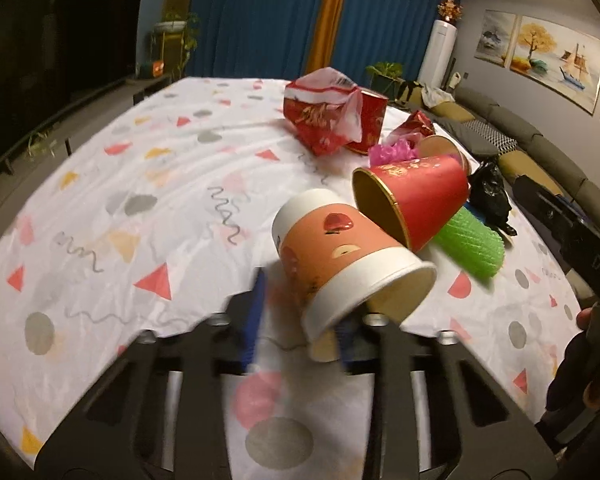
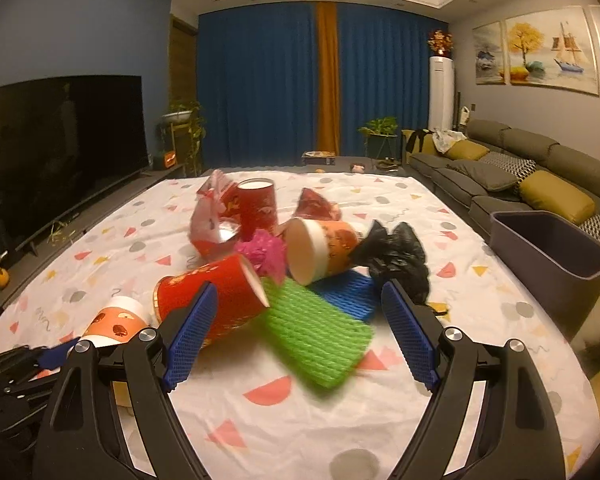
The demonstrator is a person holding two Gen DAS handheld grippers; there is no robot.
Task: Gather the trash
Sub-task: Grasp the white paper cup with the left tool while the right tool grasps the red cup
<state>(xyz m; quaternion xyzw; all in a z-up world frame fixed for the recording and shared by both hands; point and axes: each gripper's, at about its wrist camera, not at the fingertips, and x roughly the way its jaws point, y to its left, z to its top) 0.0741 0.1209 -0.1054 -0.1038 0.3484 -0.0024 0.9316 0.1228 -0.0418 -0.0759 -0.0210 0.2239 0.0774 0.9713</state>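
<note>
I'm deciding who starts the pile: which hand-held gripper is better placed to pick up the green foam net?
Right. The right hand-held gripper is open with the green foam net lying directly between its fingers. The left hand-held gripper sits at the peach paper cup, with the net farther off beyond the red cup.

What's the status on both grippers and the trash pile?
Left gripper open at orange paper cup, not clamped. Right gripper open, facing green foam sleeve. Gray bin right. Nothing blocking.
</note>
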